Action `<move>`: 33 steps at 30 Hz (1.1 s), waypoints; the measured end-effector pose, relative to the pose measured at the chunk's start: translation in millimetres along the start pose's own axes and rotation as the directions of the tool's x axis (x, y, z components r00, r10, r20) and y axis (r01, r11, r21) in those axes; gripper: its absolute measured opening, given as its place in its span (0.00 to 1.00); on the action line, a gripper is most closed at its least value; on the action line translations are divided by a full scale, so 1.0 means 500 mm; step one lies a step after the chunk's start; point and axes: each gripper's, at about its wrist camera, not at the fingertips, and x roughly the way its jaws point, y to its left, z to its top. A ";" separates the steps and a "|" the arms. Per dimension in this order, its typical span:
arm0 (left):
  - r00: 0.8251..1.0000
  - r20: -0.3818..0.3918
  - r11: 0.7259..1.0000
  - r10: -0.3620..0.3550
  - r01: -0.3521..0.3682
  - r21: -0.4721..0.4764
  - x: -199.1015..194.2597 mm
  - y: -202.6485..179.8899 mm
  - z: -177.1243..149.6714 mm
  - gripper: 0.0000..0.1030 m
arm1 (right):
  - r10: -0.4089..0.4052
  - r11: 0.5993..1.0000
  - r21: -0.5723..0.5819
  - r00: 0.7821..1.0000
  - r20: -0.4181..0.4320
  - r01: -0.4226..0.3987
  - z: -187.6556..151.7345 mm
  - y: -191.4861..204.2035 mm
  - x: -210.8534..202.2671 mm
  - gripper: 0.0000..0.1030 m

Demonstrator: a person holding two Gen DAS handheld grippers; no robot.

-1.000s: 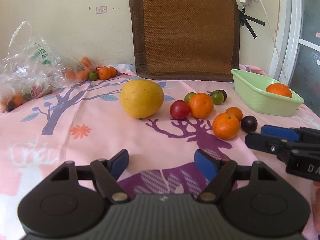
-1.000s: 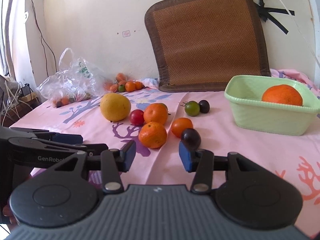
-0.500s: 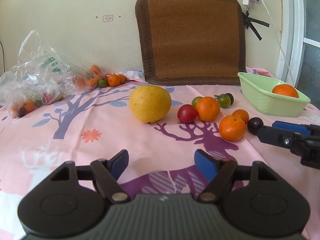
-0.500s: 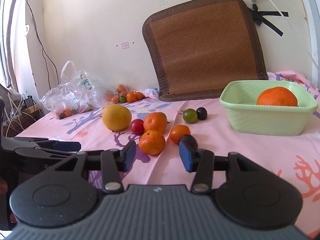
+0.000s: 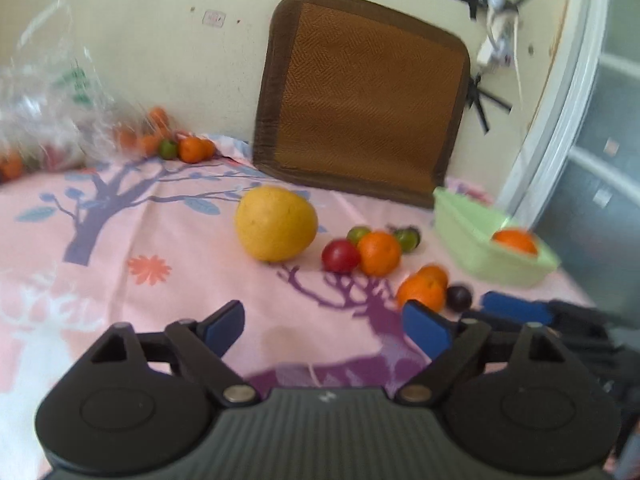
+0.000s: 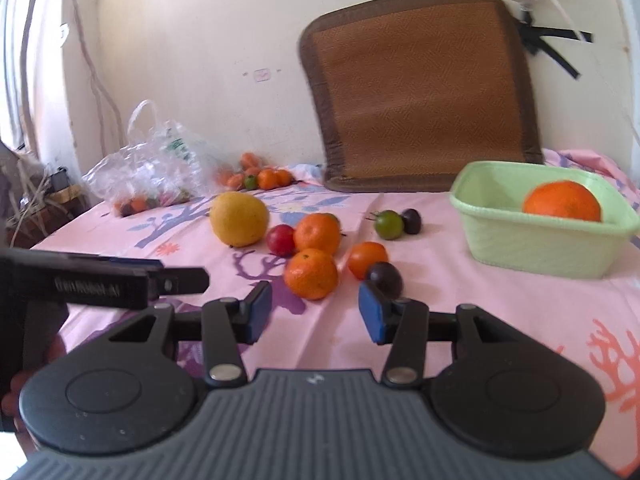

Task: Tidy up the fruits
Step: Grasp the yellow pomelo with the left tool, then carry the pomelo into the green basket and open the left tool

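Loose fruit lies on the pink cloth: a big yellow fruit [image 5: 275,223] [image 6: 239,219], a red tomato [image 5: 340,256] [image 6: 281,240], several oranges, among them the nearest orange [image 6: 311,274] [image 5: 421,293], green tomatoes [image 6: 388,224] and a dark plum [image 6: 385,277] [image 5: 459,297]. A green basket [image 6: 532,240] [image 5: 472,240] at the right holds one orange [image 6: 561,201]. My left gripper [image 5: 326,326] is open and empty, short of the fruit. My right gripper [image 6: 314,310] is open and empty, just before the nearest orange and the plum.
A clear plastic bag [image 6: 152,168] with small fruit lies at the back left, with more small oranges [image 6: 267,178] beside it. A brown woven mat [image 6: 424,92] leans on the wall. The left gripper shows as a dark bar in the right wrist view [image 6: 100,284].
Both views have tilted and shifted; the left view swung and blurred. The right gripper is a little closer to the nearest orange. No fruit moved. Both stay open.
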 end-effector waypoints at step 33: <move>0.910 -0.172 0.924 -0.377 0.383 0.007 0.214 -0.288 0.149 0.62 | -0.184 0.977 -0.107 0.983 0.026 0.186 0.078 -0.141 -0.007 0.61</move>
